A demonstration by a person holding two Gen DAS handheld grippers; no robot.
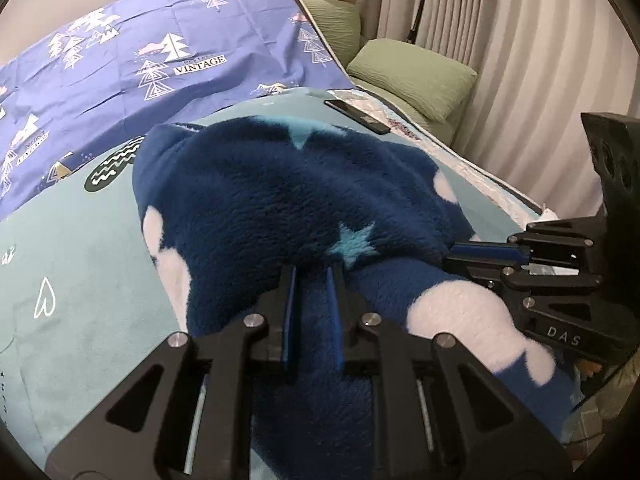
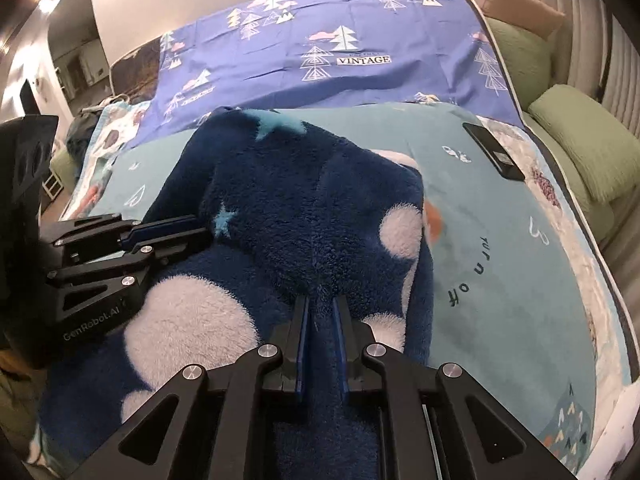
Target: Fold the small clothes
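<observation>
Work surface is a bed: light teal blanket (image 2: pixel 500 248) with heart outlines and lettering on the near half, purple-blue sheet (image 1: pixel 168 40) printed with pine trees and a "VINTAGE" label on the far half, quilted patterned edge along the right side. A dark phone (image 2: pixel 493 151) lies flat on the teal blanket near the right edge, well apart from the garment. Green cushions (image 1: pixel 412 76) sit beside the bed on the right, with a pinkish pillow behind them and pale pleated curtains (image 1: pixel 500 32) along that wall. The navy fleece garment (image 1: pixel 280 208), with white blobs and light-blue stars, is bunched on the teal blanket, its near edge raised into both tools. Left gripper (image 1: pixel 312 276): jaws nearly closed, a fold of fleece pinched between the blue pads. Right gripper (image 2: pixel 320 304): same, narrow gap, fleece clamped along a seam. Left wrist view only: right gripper entering from the right edge, its fingers biting the fleece beside a large white patch, "DAS" lettering on its body. Right wrist view only: the left gripper at the left edge marked "GenRobot.AI", an open doorway and lit room at far left, clutter beside the bed's left side, and an orange mark on the blanket just right of the garment.
</observation>
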